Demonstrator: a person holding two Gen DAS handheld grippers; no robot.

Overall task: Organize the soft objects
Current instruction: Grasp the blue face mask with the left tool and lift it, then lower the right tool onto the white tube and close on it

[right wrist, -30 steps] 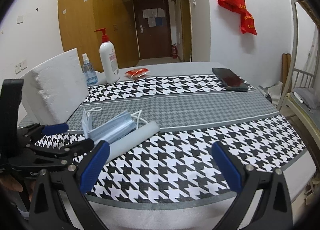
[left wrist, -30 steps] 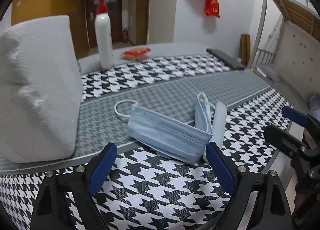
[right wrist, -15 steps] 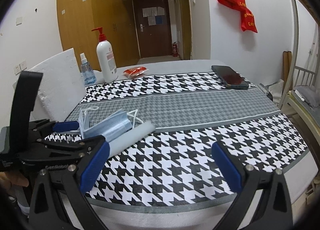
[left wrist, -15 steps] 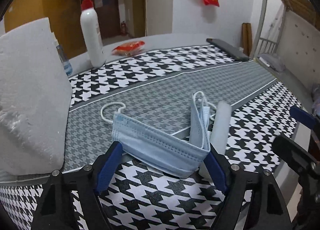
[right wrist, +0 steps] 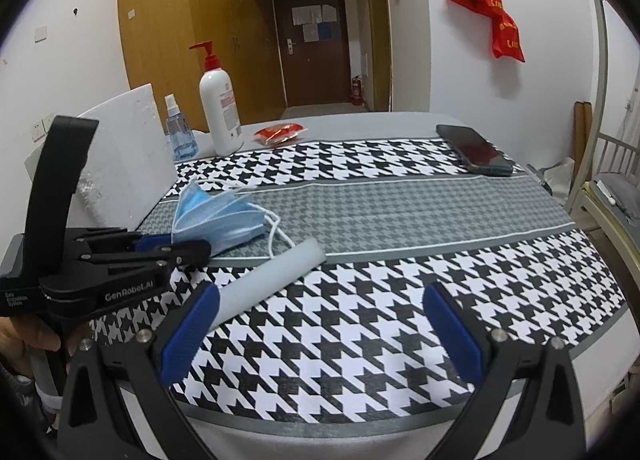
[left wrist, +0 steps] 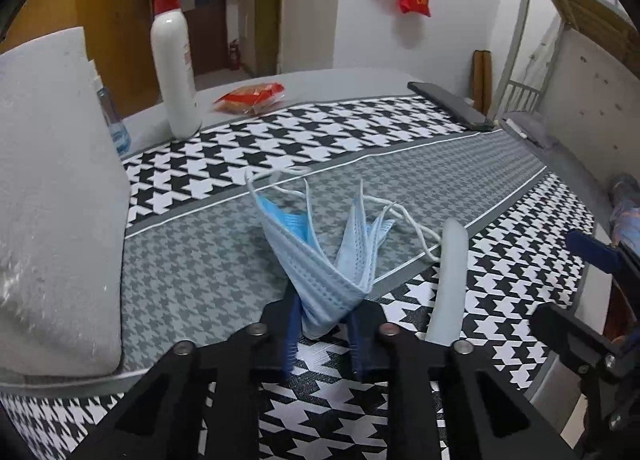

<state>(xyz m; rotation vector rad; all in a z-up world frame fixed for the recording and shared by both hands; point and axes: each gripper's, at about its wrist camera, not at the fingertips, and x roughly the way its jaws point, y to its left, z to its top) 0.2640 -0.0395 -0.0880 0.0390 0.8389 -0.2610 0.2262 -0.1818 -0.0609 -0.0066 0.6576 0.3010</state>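
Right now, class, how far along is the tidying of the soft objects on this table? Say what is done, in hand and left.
Done: nothing looks sorted yet. In hand: the left gripper is closing, bunching the blue face masks between its fingers. Left: the pale foam tube lies loose on the houndstooth tablecloth, and the right gripper is open and empty. Where the masks go is not shown.

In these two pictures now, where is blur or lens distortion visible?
Left wrist view: the blue fingers show motion blur while closing on the sharp light blue face masks. Right wrist view: sharp throughout; fisheye bends the grey metal bed post.
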